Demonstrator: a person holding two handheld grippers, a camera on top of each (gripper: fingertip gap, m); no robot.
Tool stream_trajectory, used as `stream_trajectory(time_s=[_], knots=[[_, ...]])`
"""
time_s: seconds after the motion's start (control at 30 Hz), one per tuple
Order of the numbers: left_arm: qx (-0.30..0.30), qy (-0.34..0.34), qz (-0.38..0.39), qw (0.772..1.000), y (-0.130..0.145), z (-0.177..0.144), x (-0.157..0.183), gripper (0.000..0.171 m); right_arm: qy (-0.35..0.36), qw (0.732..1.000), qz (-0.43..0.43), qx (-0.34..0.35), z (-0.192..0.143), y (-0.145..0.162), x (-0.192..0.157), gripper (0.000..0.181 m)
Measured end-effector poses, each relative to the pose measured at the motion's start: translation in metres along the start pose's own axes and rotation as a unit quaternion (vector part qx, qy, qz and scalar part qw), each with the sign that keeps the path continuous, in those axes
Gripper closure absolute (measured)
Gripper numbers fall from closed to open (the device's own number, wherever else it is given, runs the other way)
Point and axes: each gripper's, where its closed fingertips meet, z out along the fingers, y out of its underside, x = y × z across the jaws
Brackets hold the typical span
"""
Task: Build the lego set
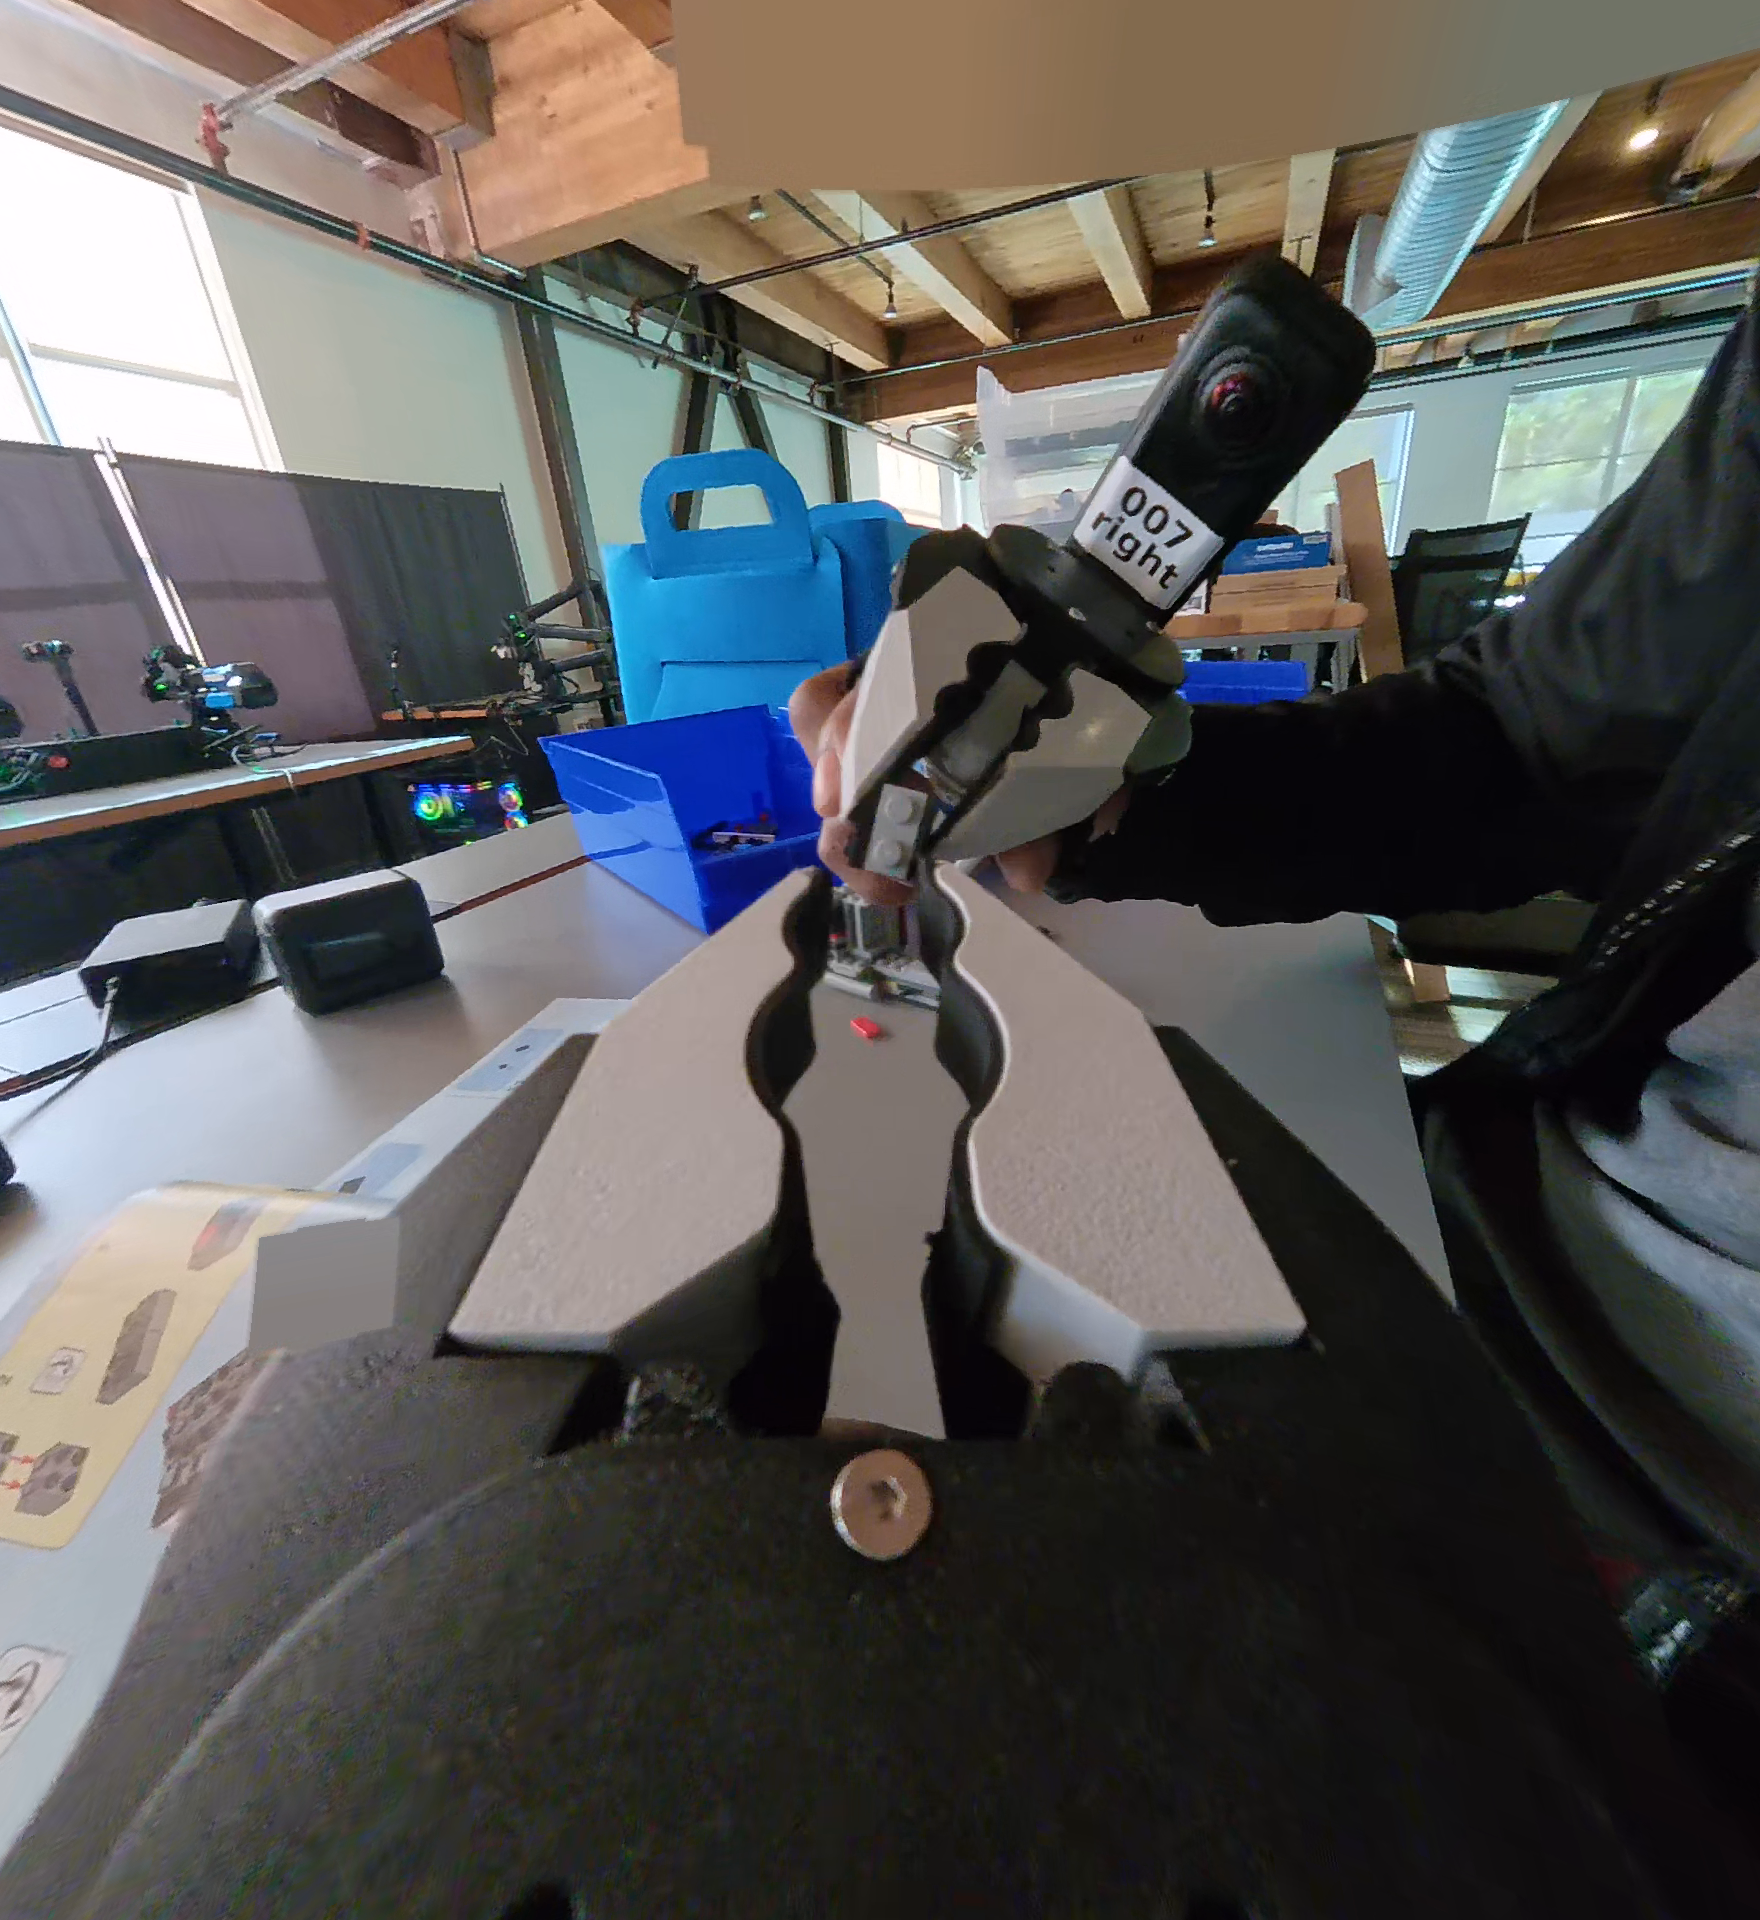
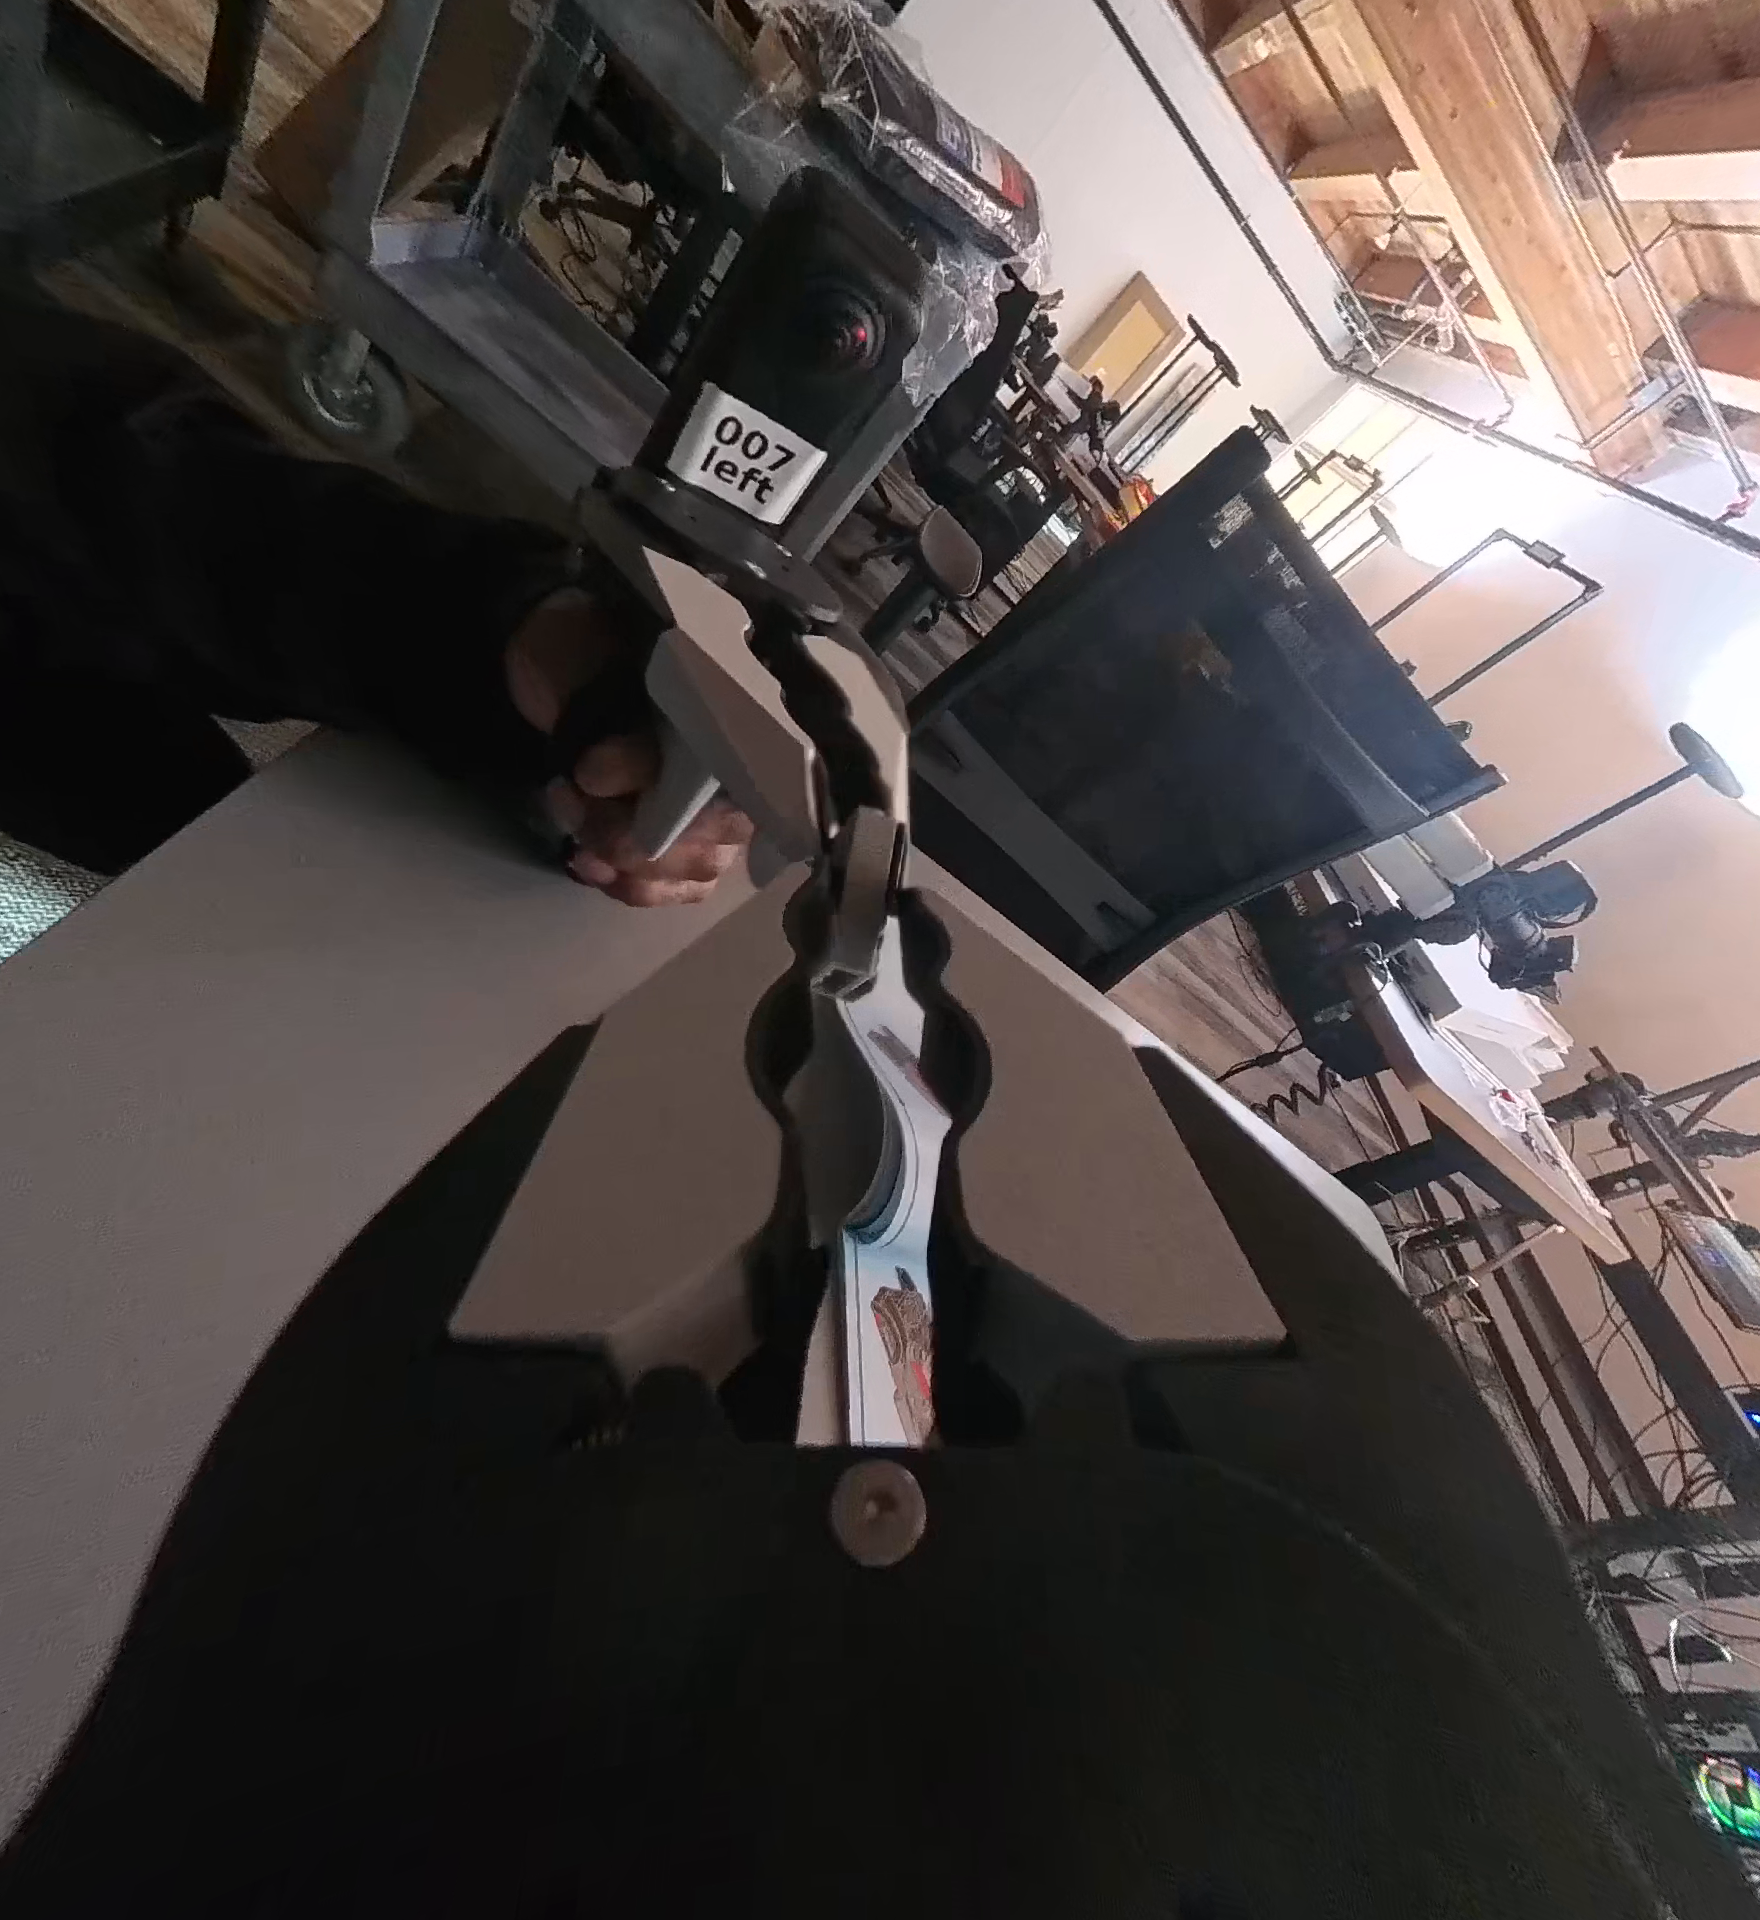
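Your right gripper (image 1: 891, 842) pinches a small grey brick (image 1: 894, 828), two studs showing, its jaws closed on the piece just above the half-built model (image 1: 871, 951) on the grey table (image 1: 356, 1060). Your left gripper (image 1: 876, 914) stands part-open around the model's upper part; whether its pads actually touch it cannot be told. In the right wrist view the brick (image 2: 860, 904) fills the gap between that gripper's tips.

The brick looks light, rigid and smooth-sided, so it will likely twist or pop out if squeezed off-centre; hold it by its long flat sides, studs left clear. The model is probably brittle at its joints, so brace it low, near the base, before pressing down.

A loose red piece (image 1: 865, 1028) lies on the table near the model, a blue bin (image 1: 678, 810) of parts sits behind it, and the instruction booklet (image 1: 76, 1382) lies at left.
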Motion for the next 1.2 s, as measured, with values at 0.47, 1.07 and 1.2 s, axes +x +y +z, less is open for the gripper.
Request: stream_trajectory(time_s=[0.47,1.07,1.2], knots=[[0.004,0.017,0.039,0.999,0.000,0.005,0.012,0.155,-0.046,0.997,-0.048,-0.033,0.001,0.004,-0.017,0.169],[-0.008,0.007,0.033,0.999,0.003,0.006,0.006,0.156,-0.039,0.994,-0.081,-0.053,0.002,0.010,-0.013,0.169],[-0.005,0.020,-0.075,0.997,0.004,0.005,-0.001,0.139,-0.004,0.988,-0.136,-0.075,0.001,0.018,-0.007,0.168]])
